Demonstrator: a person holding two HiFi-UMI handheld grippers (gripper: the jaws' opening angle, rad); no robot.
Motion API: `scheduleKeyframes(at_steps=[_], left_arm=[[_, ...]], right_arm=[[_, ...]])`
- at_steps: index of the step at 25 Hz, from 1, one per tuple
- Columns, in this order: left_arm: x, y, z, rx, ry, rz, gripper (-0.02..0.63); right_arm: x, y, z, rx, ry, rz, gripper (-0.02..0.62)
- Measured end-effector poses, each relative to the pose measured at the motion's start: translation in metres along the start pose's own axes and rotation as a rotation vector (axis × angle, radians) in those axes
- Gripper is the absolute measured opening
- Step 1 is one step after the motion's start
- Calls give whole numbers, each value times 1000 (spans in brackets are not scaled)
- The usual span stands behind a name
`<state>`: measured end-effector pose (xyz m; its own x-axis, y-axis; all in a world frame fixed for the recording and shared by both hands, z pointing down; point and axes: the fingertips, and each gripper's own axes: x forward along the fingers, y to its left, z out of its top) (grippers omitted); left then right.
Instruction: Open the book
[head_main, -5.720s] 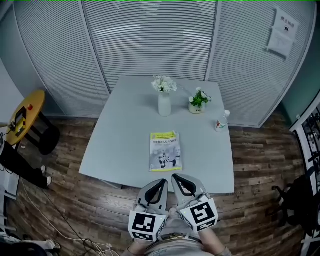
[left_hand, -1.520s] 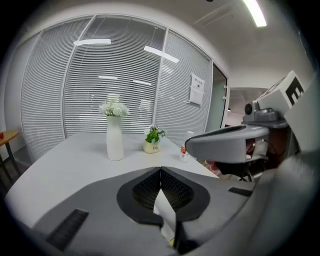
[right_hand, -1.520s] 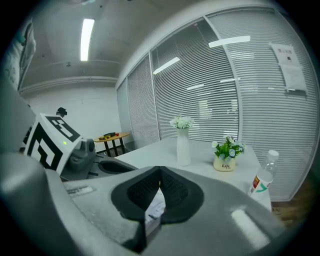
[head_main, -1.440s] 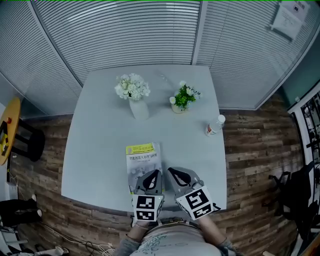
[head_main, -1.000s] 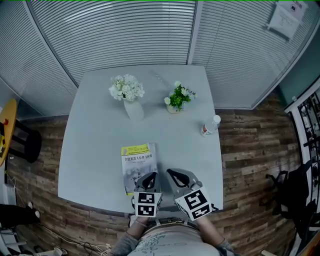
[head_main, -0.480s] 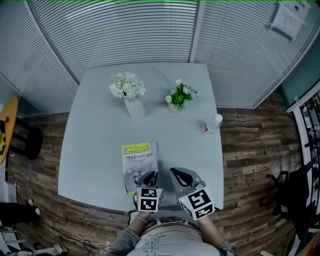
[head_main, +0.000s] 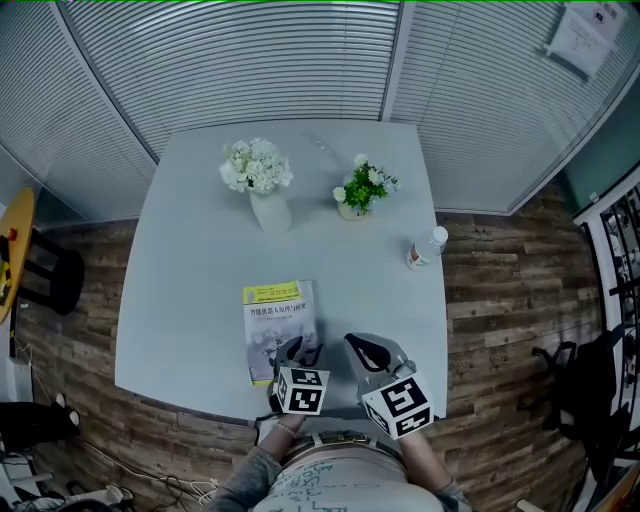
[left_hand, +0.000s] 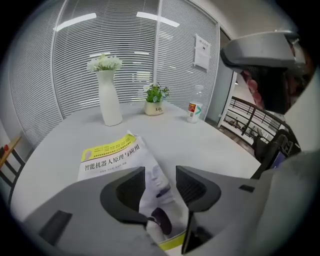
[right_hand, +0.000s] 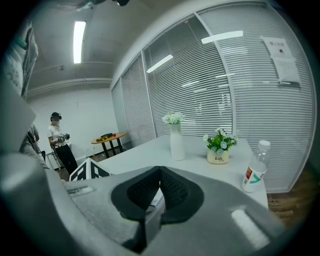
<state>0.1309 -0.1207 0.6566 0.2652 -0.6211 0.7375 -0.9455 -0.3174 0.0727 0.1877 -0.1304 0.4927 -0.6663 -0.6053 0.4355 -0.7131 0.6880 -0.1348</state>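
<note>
Head view: the book (head_main: 280, 322) lies closed near the front edge of the table (head_main: 190, 270). Jaws just opened wide, the left gripper (head_main: 301, 350) straddles its lower cover, seemingly without gripping. The right gripper (head_main: 357, 344) idles, jaws together. Cover not yet lifted.

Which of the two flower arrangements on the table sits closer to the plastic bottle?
The small potted plant with green leaves, not the tall white vase; in the head view it stands between vase and bottle.

Left gripper (head_main: 300, 348) dropping lower, nose tipping down over the near edge of the book (head_main: 272, 312), jaws just sprung apart from shut, the book's near right corner now showing between them, unpinched
</note>
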Motion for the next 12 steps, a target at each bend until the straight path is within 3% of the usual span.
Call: scheduleKeyframes(at_steps=[12], left_arm=[[19, 2, -15, 119, 74, 32, 207]], right_arm=[[-3, -7, -5, 15, -1, -6, 2]])
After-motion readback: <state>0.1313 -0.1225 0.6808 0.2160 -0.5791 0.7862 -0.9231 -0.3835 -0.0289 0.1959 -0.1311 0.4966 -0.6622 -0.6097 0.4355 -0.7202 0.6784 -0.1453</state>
